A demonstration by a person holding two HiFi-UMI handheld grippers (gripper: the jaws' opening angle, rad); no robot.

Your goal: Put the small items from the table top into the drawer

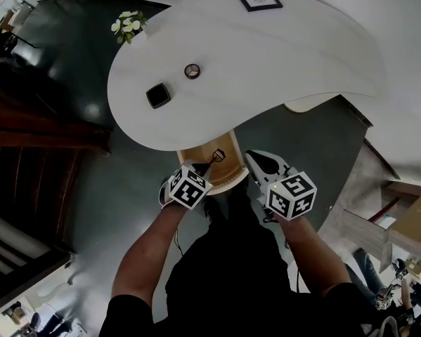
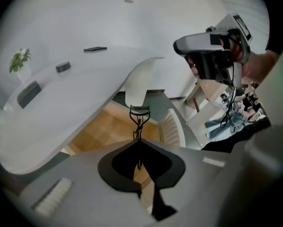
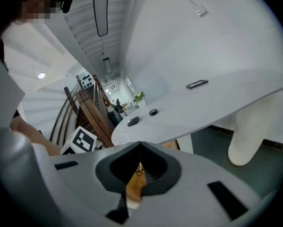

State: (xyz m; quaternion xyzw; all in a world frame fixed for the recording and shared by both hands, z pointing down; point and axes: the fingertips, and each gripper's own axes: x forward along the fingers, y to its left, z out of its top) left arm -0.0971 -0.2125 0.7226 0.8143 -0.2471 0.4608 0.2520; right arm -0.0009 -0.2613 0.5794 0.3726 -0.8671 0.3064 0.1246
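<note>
- Much of the open wooden drawer (image 1: pixel 231 170) is hidden: in the head view the white curved table top (image 1: pixel 266 55) overhangs its far part and the two grippers cover its near edge. In the right gripper view only a sliver of its wood (image 3: pixel 134 183) shows through the gap behind the jaws.
- The small round dark item (image 1: pixel 192 71) on the table top is too small for its make to be told.
- The thin black wire eyelash curler (image 2: pixel 139 117) is pinched by its handles in the left gripper (image 2: pixel 138 140), whose jaws are pressed together on it. Its curved head sticks out past the tips, over the drawer's pale wood floor (image 2: pixel 103 131).
- In the head view the curler (image 1: pixel 216 156) hangs above the drawer, just ahead of the left gripper (image 1: pixel 199 170).
- The right gripper (image 3: pixel 140 144) has its jaws closed tip to tip with nothing between them; it hovers just beside the drawer's right edge (image 1: pixel 256 161).
- On the smooth matt table top lie a flat black square item with rounded corners (image 1: pixel 158 95), near the round one, and, well apart from them, a black-framed picture (image 1: pixel 259 0) and a small bunch of white flowers (image 1: pixel 128 25).
- A white ribbed pedestal (image 3: pixel 247 136) carries the table.
</note>
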